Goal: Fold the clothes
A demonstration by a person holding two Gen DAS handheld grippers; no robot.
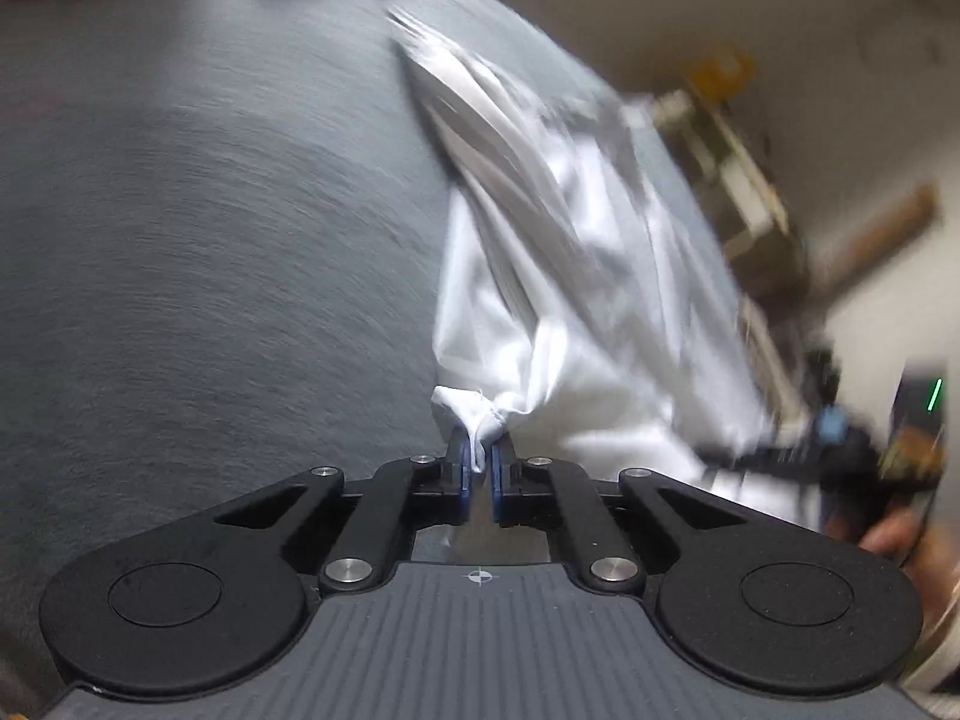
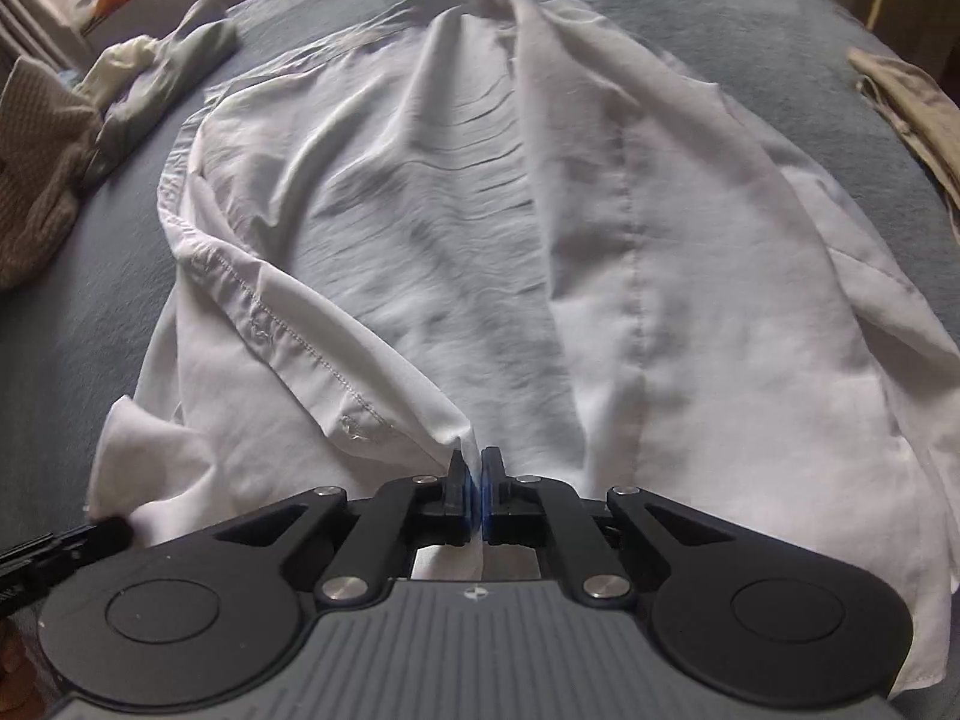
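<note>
Left wrist view: left gripper (image 1: pixel 479 450) jaws clamped on a white shirt (image 1: pixel 570 276) corner; bare grey bed (image 1: pixel 210 210) leftward. Right gripper (image 2: pixel 474 471) pinches the near hem; shirt spread flat.

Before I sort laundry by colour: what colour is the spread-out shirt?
White shirt, on the grey cover; clearest in the right wrist view.

white shirt (image 2: pixel 480 228) | wrinkled, spread open, seam running 12 to 6 | on grey bed (image 2: pixel 90 330) | near hem pinched at 6
</note>
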